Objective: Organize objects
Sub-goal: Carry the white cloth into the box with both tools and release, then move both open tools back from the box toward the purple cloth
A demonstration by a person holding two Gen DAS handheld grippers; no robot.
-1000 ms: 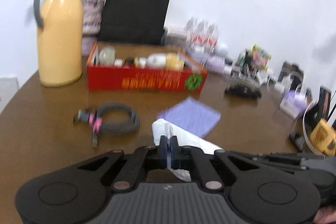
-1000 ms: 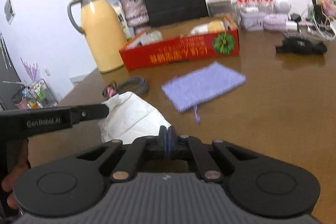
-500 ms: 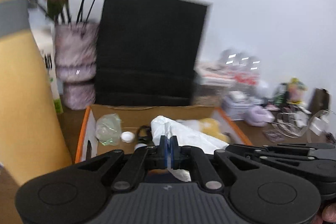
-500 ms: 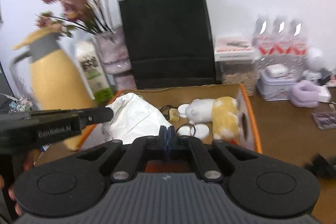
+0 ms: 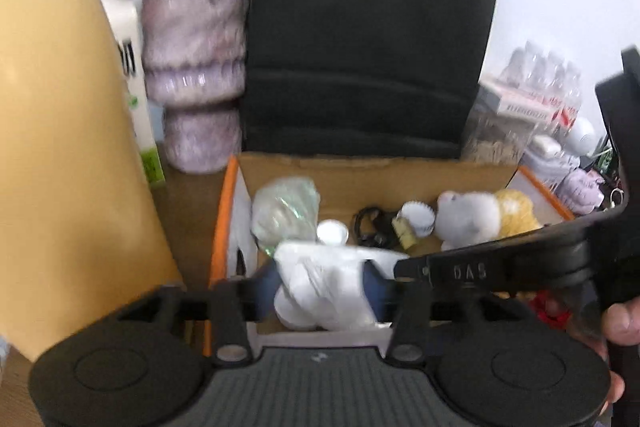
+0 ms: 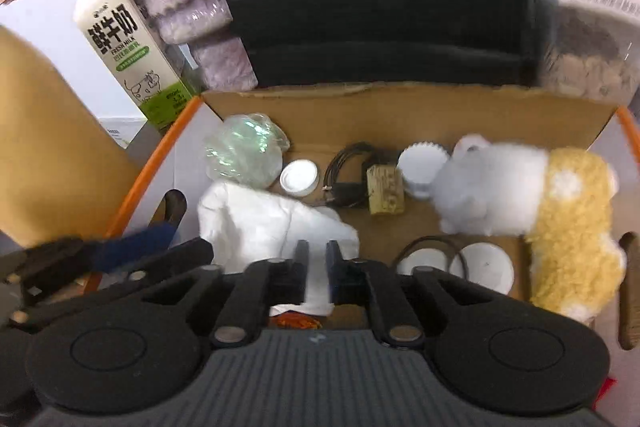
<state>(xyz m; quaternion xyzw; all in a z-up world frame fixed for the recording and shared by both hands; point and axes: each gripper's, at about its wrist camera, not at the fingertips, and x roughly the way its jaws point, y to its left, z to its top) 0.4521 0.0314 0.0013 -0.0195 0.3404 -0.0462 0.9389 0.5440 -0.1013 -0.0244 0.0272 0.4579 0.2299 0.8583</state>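
Note:
A white crumpled bag [image 5: 324, 283] [image 6: 268, 223] lies in the front left part of the open cardboard box [image 5: 360, 163] [image 6: 400, 107]. My left gripper [image 5: 320, 289] is open, its blue pads on either side of the bag. My right gripper [image 6: 316, 267] is slightly open just behind the bag, a fold of white between its fingers; its arm crosses the left wrist view at the right. The box also holds a clear plastic wad [image 6: 244, 151], white lids [image 6: 299, 178], a black cable [image 6: 348, 175], a cork [image 6: 386, 193] and a white-and-yellow plush toy [image 6: 520, 203].
A yellow thermos [image 5: 60, 127] stands left of the box. Behind it are a milk carton [image 6: 128, 47], a purple vase [image 5: 192, 67] with flowers, a black paper bag [image 5: 368, 39] and a jar [image 6: 592, 47]. Water bottles [image 5: 548, 79] stand at the far right.
Both grippers moved forward and down into the box with the white bag. The left gripper opened wide around it and the right gripper opened a little; the bag now rests in the box.

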